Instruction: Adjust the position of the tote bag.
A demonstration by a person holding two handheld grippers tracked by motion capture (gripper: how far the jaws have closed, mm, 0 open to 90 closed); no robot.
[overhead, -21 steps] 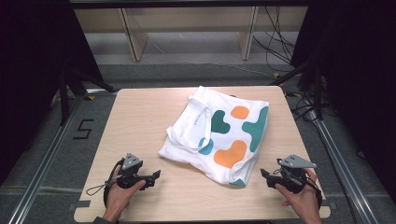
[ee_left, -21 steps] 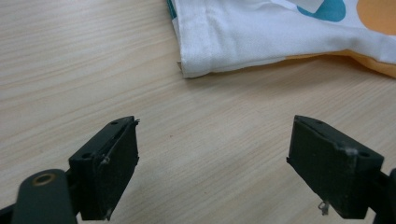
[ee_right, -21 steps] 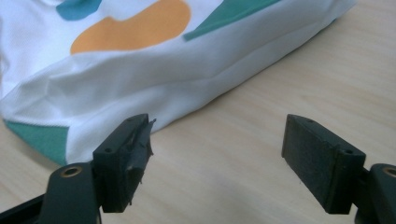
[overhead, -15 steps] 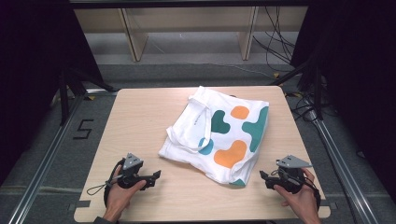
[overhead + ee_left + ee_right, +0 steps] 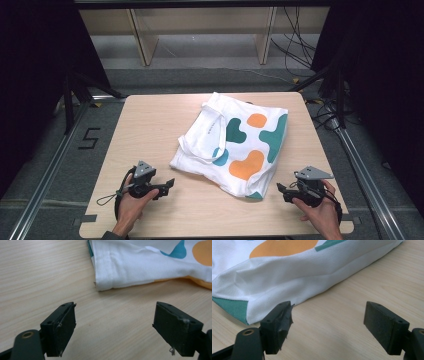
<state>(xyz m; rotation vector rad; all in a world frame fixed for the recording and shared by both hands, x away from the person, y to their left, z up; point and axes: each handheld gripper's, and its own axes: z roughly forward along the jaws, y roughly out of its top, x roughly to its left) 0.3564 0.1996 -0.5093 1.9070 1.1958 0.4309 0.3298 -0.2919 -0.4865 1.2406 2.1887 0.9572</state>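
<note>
A white tote bag [image 5: 235, 145] printed with teal and orange blobs lies flat on the middle of the wooden table [image 5: 150, 125], its handles [image 5: 200, 150] toward the left. My left gripper [image 5: 170, 184] rests near the front left, jaws open and pointing right at the bag's near left corner [image 5: 140, 267]. In the left gripper view, that gripper [image 5: 115, 325] has only bare wood between its jaws. My right gripper [image 5: 281, 190] sits at the front right, open and pointing left. Its own view shows the right gripper [image 5: 328, 325] just short of the bag's teal-tipped corner [image 5: 234, 307].
A pale wooden shelf unit [image 5: 200, 25] stands on the floor beyond the table, with cables [image 5: 300, 45] at the back right. Metal frame rails [image 5: 55, 160] run along both sides. A "5" mark [image 5: 87, 138] is on the floor at the left.
My right gripper has edged slightly to the left, toward the bag's corner. The left gripper and the bag have stayed where they were.
</note>
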